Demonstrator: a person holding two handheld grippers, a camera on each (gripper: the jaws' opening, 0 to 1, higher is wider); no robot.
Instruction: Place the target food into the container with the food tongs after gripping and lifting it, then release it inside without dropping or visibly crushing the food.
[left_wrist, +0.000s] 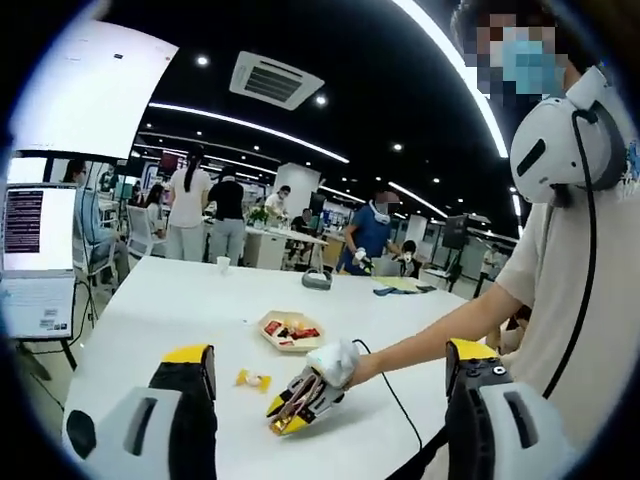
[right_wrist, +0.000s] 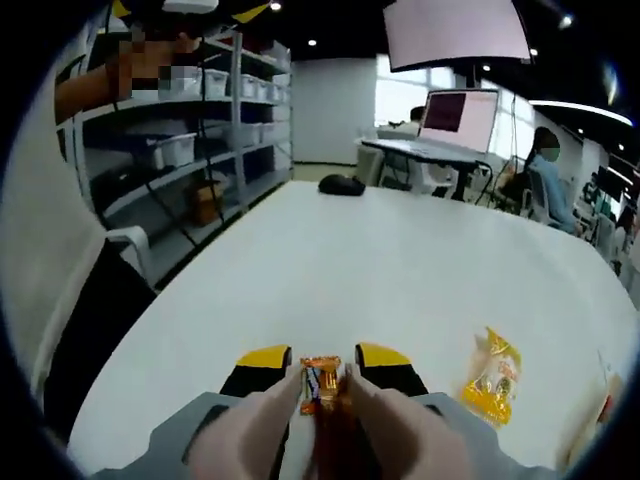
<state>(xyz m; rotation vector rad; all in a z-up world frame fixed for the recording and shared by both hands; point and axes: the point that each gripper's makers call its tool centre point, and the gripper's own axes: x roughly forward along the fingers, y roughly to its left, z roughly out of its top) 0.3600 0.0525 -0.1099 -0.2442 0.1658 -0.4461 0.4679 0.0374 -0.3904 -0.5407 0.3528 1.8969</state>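
Yellow-tipped fingers (right_wrist: 323, 362) of the right gripper stand narrow around an orange-wrapped snack (right_wrist: 322, 385), which sits pinched between them just above the white desk (right_wrist: 400, 270). A pale gloved hand (right_wrist: 300, 430) wraps the gripper from below. Near these fingers, off to the right of the right gripper view, a yellow packet (right_wrist: 492, 378) lies flat on the desk, apart from the held snack.

In the left gripper view the left gripper's own fingers (left_wrist: 330, 365) rise wide apart from the bottom edge, with nothing between them. Between them, farther out, the right gripper (left_wrist: 292, 412) hangs low over the desk (left_wrist: 180, 300) in a white-gloved hand (left_wrist: 335, 362), its tip close to the surface. Just beside it to the left lies the yellow packet (left_wrist: 253, 378).

Beyond these sits a shallow cream tray (left_wrist: 290, 332) holding several red, dark and orange wrapped snacks; exactly how many I cannot tell. The held snack is outside the tray, near its front edge.

A paper cup (left_wrist: 222, 264) stands farther back on the desk. A person (left_wrist: 560, 280) in a pale shirt stands at the right.
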